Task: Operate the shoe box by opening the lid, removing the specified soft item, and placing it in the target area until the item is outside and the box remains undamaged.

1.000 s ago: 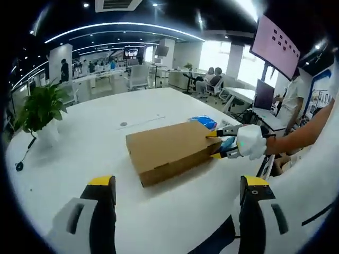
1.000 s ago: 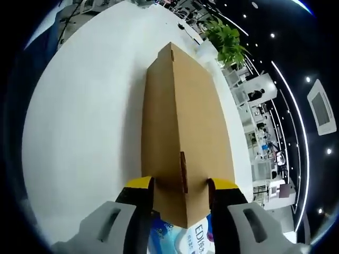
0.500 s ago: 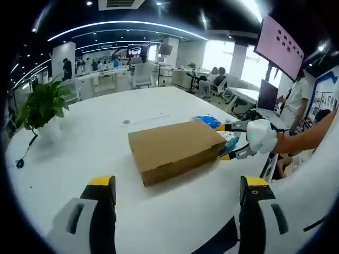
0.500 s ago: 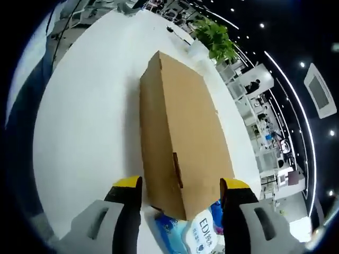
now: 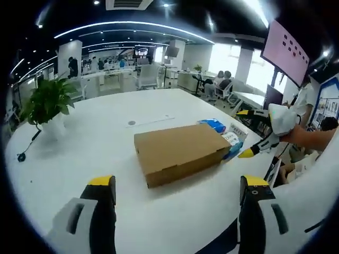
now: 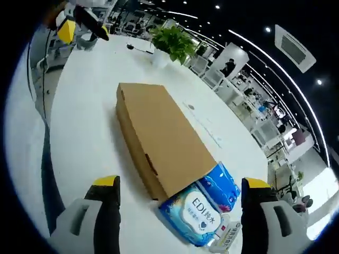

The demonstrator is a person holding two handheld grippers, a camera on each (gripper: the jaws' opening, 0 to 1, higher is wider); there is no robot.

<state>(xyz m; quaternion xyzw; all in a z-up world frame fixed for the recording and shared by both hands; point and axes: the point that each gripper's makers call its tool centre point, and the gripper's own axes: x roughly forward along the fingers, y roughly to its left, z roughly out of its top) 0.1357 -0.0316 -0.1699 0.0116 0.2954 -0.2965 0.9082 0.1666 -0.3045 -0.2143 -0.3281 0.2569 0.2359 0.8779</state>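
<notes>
We see the closed shoe box lying mid-worktop, a blue wipes pack touching its end toward the worktop's edge. Our left gripper and right gripper both hold their fingers wide apart, gripping nothing.

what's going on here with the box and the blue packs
A person holds a two-jaw gripper in each hand over a white table. A closed cardboard shoe box lies flat on it, and blue soft packs marked EDI sit against its near end. The right gripper hangs open beside that end, touching nothing. The left gripper is open too, short of the box.
</notes>
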